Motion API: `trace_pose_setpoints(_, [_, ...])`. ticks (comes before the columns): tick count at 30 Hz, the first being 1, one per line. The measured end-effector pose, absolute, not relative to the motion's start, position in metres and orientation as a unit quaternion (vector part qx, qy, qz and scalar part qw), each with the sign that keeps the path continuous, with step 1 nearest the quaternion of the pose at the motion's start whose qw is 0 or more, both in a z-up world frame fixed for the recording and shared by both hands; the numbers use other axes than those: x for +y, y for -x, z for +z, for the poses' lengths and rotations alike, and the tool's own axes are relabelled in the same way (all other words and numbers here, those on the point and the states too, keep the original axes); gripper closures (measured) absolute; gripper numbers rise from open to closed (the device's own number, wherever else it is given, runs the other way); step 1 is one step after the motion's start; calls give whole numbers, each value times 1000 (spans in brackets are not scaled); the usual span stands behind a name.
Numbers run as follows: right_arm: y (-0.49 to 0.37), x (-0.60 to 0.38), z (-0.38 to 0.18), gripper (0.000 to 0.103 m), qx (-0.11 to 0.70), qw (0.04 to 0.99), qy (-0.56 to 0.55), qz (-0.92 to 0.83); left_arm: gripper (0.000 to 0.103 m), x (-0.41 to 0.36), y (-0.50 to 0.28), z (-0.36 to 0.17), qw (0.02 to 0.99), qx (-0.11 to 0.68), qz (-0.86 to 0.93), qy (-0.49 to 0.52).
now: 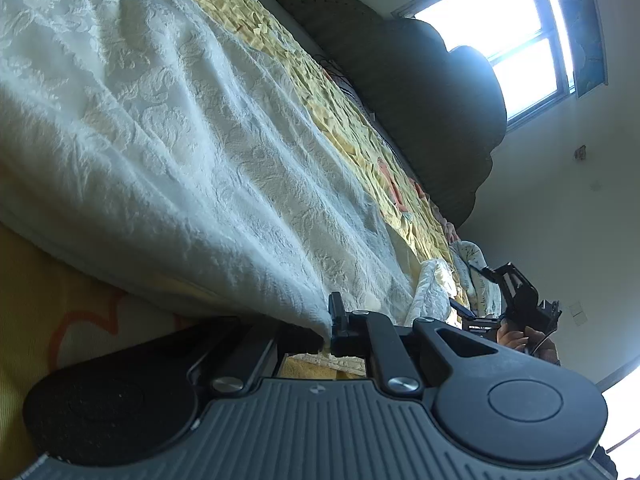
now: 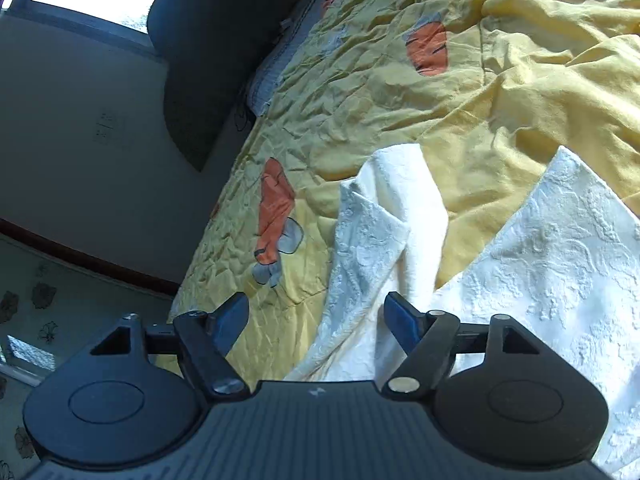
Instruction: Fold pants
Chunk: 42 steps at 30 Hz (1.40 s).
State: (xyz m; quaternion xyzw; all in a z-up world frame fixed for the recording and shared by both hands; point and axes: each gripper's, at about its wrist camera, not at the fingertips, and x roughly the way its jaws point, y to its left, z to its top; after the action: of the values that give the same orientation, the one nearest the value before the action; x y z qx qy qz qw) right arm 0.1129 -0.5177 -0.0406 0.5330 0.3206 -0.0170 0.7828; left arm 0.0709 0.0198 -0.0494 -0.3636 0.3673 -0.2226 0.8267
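We see the crumpled yellow quilted bedspread with orange patches (image 2: 400, 92) best in the right wrist view. On it lie the white embossed-fabric pants (image 1: 168, 152). The left gripper (image 1: 326, 334) clamps their hem. The right gripper (image 2: 316, 322) stands apart above them.

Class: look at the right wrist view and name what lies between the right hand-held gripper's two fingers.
White pants fabric on the yellow bedspread; the open right hand-held gripper grips nothing.
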Motion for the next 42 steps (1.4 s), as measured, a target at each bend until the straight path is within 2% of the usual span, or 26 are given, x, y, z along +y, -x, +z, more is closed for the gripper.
trace_pose_setpoints(9, [-130, -539, -58, 39, 292, 759, -582, -26, 90, 21, -72, -51, 825, 367, -225, 366])
trace_pose_setpoints(10, [-134, -537, -61, 53, 295, 757, -582, -27, 90, 21, -72, -51, 825, 367, -225, 366])
trace_pose_setpoints(11, [-140, -534, -66, 90, 306, 757, -577, -26, 90, 22, -72, -51, 825, 367, -225, 366])
trace_pose_setpoints(12, [-143, -530, -69, 99, 315, 761, -566, -30, 90, 22, -72, -51, 825, 367, -225, 366])
trace_pose_setpoints(19, [-111, -532, -36, 99, 232, 797, -558, -1, 90, 21, -72, -51, 825, 367, -225, 366])
trace_pose_setpoints(25, [-8, -562, 14, 99, 159, 818, -552, 31, 90, 23, -72, -52, 823, 366, -229, 371])
trace_pose_setpoints(28, [42, -574, -9, 98, 184, 807, -561, -6, 90, 24, -73, -53, 820, 365, -232, 374])
trace_pose_setpoints(32, [76, -579, -76, 98, 236, 762, -599, -66, 90, 25, -74, -54, 820, 365, -235, 373])
trace_pose_setpoints(34, [80, -578, -101, 98, 230, 744, -623, -69, 90, 25, -74, -55, 820, 365, -235, 372])
trace_pose_setpoints(37, [81, -580, -108, 96, 196, 729, -652, -71, 90, 24, -74, -54, 821, 365, -236, 371])
trace_pose_setpoints(42, [65, -586, -90, 91, 185, 754, -626, -66, 90, 22, -75, -53, 823, 366, -233, 366])
